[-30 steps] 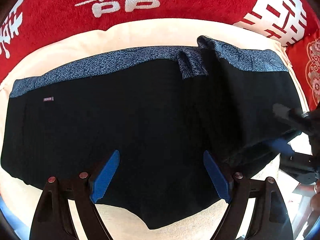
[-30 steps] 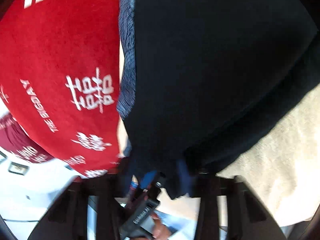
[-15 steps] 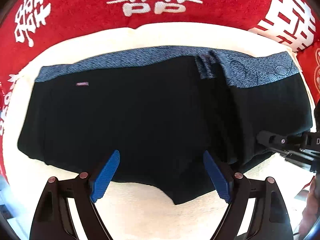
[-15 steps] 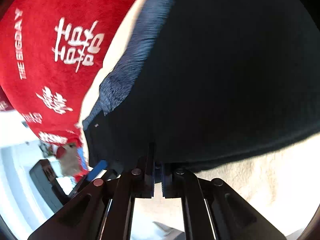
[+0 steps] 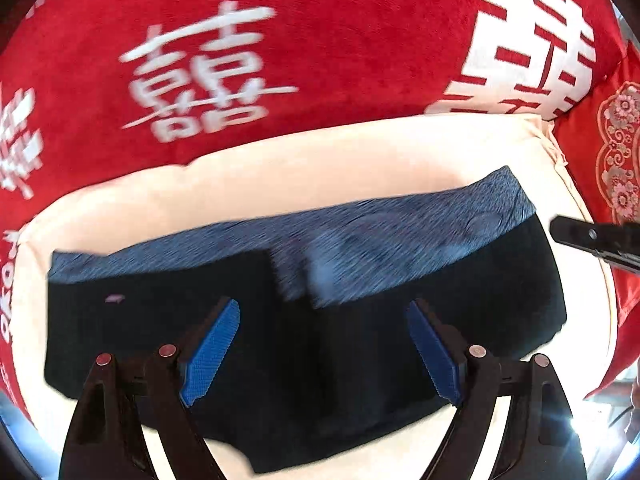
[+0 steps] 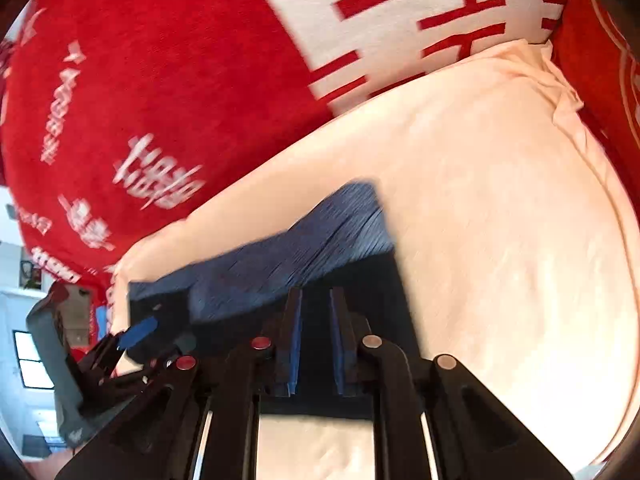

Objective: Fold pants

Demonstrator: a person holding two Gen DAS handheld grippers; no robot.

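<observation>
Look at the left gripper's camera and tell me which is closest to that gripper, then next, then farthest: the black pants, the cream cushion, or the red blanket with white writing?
From the left gripper:
1. Black pants, right under its open fingers.
2. Cream cushion, beneath and behind the pants.
3. Red blanket, farthest, at the back.

I see black pants (image 5: 360,360) with a mottled blue-grey waistband (image 5: 400,236) lying on a plain cream cushion (image 5: 320,168). Behind it my cameras show a red blanket (image 5: 320,40) printed with white characters. Both my grippers are black with blue pads (image 5: 210,354).
</observation>
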